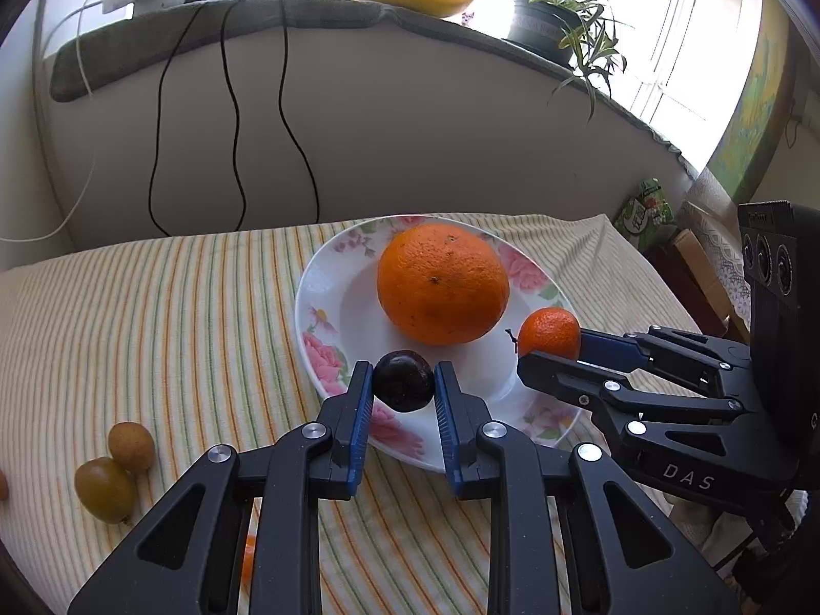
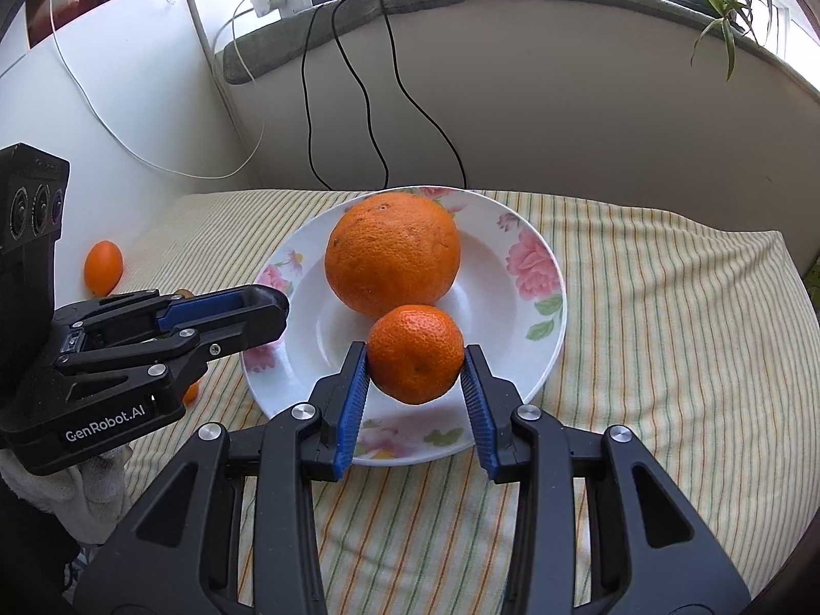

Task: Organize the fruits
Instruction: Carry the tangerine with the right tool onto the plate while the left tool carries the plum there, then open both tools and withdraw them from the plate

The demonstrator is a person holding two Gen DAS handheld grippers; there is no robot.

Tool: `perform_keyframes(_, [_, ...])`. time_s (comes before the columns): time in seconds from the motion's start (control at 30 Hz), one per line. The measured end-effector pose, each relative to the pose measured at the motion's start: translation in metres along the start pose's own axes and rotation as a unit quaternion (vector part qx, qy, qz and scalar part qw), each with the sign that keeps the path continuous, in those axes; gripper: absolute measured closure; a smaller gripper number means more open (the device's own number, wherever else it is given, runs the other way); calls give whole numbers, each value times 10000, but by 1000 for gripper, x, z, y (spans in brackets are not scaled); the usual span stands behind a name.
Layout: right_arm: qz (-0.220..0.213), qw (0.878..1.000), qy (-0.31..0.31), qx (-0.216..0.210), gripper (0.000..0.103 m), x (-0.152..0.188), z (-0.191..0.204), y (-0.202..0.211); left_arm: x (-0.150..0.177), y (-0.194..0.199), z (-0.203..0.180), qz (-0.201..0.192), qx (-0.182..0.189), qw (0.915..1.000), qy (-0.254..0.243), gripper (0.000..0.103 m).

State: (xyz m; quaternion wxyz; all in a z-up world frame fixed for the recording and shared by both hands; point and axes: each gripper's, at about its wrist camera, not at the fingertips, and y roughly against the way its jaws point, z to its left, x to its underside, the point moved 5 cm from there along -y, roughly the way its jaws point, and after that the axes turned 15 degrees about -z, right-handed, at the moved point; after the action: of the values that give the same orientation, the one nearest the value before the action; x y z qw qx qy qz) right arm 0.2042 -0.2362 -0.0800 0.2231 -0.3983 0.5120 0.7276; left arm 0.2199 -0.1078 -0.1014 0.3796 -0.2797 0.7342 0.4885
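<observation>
Left tongs (image 1: 403,382) are gripping a dark plum (image 1: 403,380), right tongs (image 2: 415,359) a mandarin (image 2: 415,353); both are crowding the plate's (image 2: 543,359) near rim, risking collision or tipping it.

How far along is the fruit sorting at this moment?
Done: the large orange sits on the floral plate. In hand: the left tool grips a dark plum and the right tool a mandarin, both over the plate. Left: two yellow-green fruits and a small orange fruit on the striped cloth.
</observation>
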Motion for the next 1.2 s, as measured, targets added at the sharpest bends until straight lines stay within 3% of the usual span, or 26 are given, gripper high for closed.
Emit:
perform_keyframes(0.47, [34,10000,50,1,64,1,0,-5,0,-3,-4,52,3,10000,-81,80])
perform_keyframes(0.57, [36,10000,83,16,63,1,1,-4,0,-2,-5,50,-11,9999,-112,74])
perform_keyframes(0.6, [33,10000,92,17,56,1,2,-4,0,-2,-5,39,-24,9999,-116,67])
perform_keyframes(0.67, [-36,9999,121,52,39,0,3,-2,-1,-1,-5,19,-51,9999,-126,65])
perform_keyframes(0.7, [-99,9998,144,93,35,-2,3,-1,-1,-1,-4,14,-53,9999,-123,65])
perform_keyframes(1.2, [-216,9994,236,150,30,-6,6,9,-1,7,-4,-28,-88,9998,-162,65])
